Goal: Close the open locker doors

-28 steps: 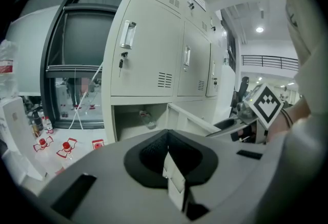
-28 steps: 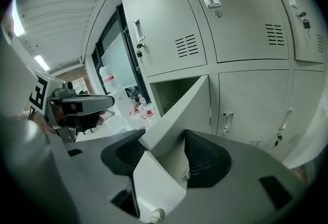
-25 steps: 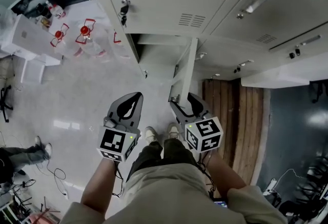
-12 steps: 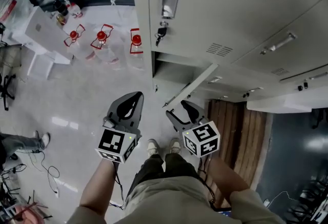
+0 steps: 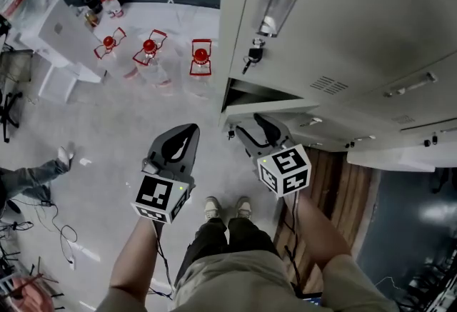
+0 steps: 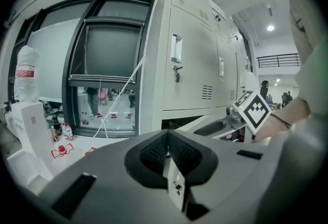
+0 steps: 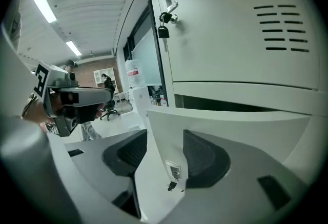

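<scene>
The pale grey lower locker door (image 5: 275, 107) stands almost shut, with a dark slit of the locker's inside above it (image 7: 241, 103). My right gripper (image 5: 251, 125) is at the door's free edge. In the right gripper view that edge (image 7: 147, 136) runs between the two jaws of the right gripper (image 7: 161, 148). The jaws are closing, and I see no pad pressing on the door. My left gripper (image 5: 187, 133) hangs over the floor to the left, shut with nothing in it, its pads meeting (image 6: 168, 148). The locker above (image 5: 335, 25) is shut, with keys (image 5: 251, 55) in its lock.
Three water bottles with red caps (image 5: 150, 53) stand on the floor beside a white box (image 5: 61, 39). Cables (image 5: 43, 232) and another person's leg (image 5: 32, 173) are at the left. A wooden strip (image 5: 335, 182) runs along the lockers' base at the right. A glass front (image 6: 110, 64) is left of the lockers.
The lower door has swung from standing out into the room to almost shut. My right gripper has travelled with its edge toward the lockers. The left gripper has barely moved.
</scene>
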Available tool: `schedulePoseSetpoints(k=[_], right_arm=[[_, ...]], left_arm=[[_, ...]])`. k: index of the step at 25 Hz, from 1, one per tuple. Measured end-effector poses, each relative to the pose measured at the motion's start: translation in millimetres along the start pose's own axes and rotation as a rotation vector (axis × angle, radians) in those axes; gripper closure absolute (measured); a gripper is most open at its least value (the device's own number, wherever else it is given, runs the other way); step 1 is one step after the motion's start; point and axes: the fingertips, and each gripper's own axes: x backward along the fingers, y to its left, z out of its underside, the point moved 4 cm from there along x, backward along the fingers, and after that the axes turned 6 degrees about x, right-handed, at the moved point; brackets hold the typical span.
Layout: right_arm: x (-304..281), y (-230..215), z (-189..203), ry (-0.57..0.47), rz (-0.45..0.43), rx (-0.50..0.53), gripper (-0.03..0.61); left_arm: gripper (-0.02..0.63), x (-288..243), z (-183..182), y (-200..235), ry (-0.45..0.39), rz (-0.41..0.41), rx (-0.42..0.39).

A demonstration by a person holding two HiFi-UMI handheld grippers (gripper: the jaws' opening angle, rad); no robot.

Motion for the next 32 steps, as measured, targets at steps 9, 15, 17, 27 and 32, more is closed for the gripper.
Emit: schedulePoseSetpoints(k=[9,15,17,27,32], right_arm=[[-25.6,-46.8,2.4,-0.032,0.088,0.052,0.368],[-21.6,-75.3,21.3,-0.014,0.153,0.006,0.413],[-15.8,-79.1,23.2,-0.031,0.156,-0.050,0.393],[49.6,-49.7,-24.3,-0.128,0.052,-0.120,0.430],[100.7,-31.2,-62.8,-0.192,0.032,-0.080,0.460]], left_arm=[[0.607,-8.8,12.6,12.5,-0.014,-0.022,-0.009],[0.607,-11.9,16.1,7.6,-0.008,-0.025,-0.014],[0.607,-13.5,13.9,3.3,-0.008,-0.025,-0.016],[0.607,4.8,-29.4,-34.1,-0.045,-0.044,-0.074],[0.607,25.7,-61.8,-57.6,-0.073,-0.048,-0.112]])
